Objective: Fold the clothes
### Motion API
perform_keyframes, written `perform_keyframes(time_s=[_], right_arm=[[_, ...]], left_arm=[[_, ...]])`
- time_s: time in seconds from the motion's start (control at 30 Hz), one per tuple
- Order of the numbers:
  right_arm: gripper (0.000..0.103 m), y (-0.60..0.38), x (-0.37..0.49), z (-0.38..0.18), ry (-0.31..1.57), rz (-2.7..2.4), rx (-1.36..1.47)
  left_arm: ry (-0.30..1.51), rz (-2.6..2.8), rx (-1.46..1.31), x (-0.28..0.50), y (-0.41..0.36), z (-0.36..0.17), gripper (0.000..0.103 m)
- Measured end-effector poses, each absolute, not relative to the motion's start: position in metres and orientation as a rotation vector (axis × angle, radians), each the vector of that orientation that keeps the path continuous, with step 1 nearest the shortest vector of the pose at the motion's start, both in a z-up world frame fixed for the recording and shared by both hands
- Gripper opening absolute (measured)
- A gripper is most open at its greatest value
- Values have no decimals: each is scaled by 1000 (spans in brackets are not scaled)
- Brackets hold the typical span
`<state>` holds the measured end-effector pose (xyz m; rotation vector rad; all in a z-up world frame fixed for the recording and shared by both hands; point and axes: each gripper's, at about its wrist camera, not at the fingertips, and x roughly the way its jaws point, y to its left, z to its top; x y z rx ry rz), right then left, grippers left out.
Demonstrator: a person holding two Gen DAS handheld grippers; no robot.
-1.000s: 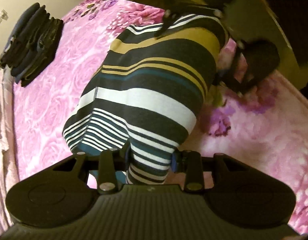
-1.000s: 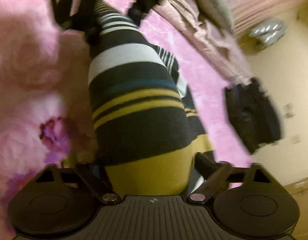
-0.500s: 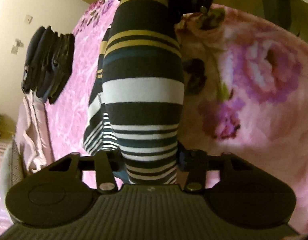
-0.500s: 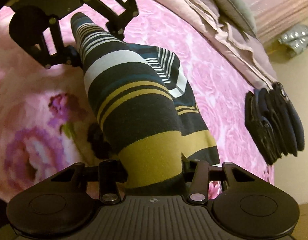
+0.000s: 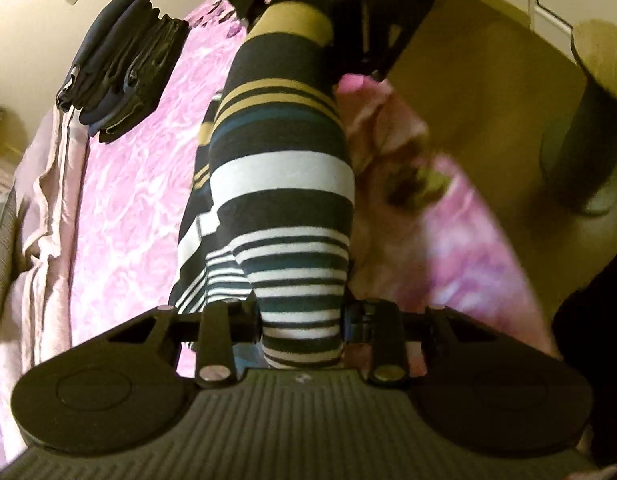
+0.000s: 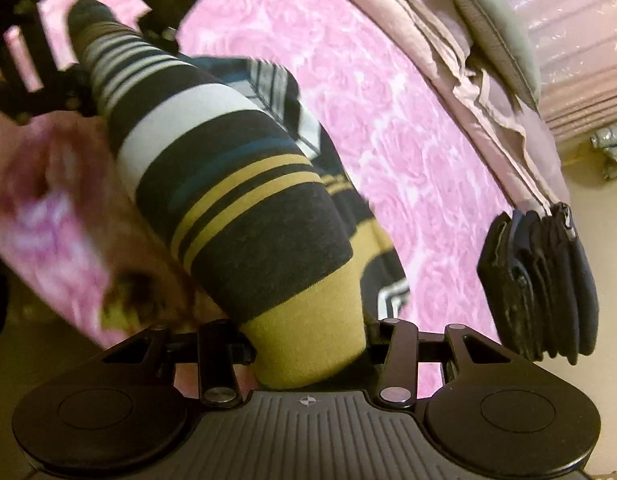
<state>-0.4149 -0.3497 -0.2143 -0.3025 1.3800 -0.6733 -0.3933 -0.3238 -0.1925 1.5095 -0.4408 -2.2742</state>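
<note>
a striped top hangs stretched between two hand-held grippers above a pink flowered blanket. the left gripper pinches the end with thin white and teal stripes, and its jaws are closing tighter on the cloth. straight ahead of it, at the far end of the cloth, the right gripper clamps the mustard-yellow end between its fingers. part of the top droops in a fold below the taut span, on the side toward a stack of dark folded clothes lying on the blanket well away from both tools. to do this step well, it seems best to keep both pinches firm and level, hold the span taut so the stripes line up, and lower it evenly so the drooping half lies flat underneath, not bunched.
</note>
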Motion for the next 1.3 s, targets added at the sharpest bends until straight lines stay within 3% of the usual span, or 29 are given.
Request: perform_keyframes(time_s=[0.37, 0.73, 0.87, 1.07, 1.3], right_arm=[[44, -359, -476, -218, 1400, -589, -427], [41, -408, -573, -242, 1127, -329, -427], [39, -433, -577, -205, 1042, -288, -457], [39, -476, -548, -142, 897, -367, -586], [39, -485, -520, -117, 752, -524, -668]], left_arm=[[-256, -2177, 1423, -456, -290, -194, 29], [-121, -1803, 1523, -553, -287, -196, 28], [-162, -1694, 1538, -555, -302, -159, 27], [-362, -1559, 1457, -524, -350, -92, 27], [-498, -1479, 1347, -496, -354, -80, 27]])
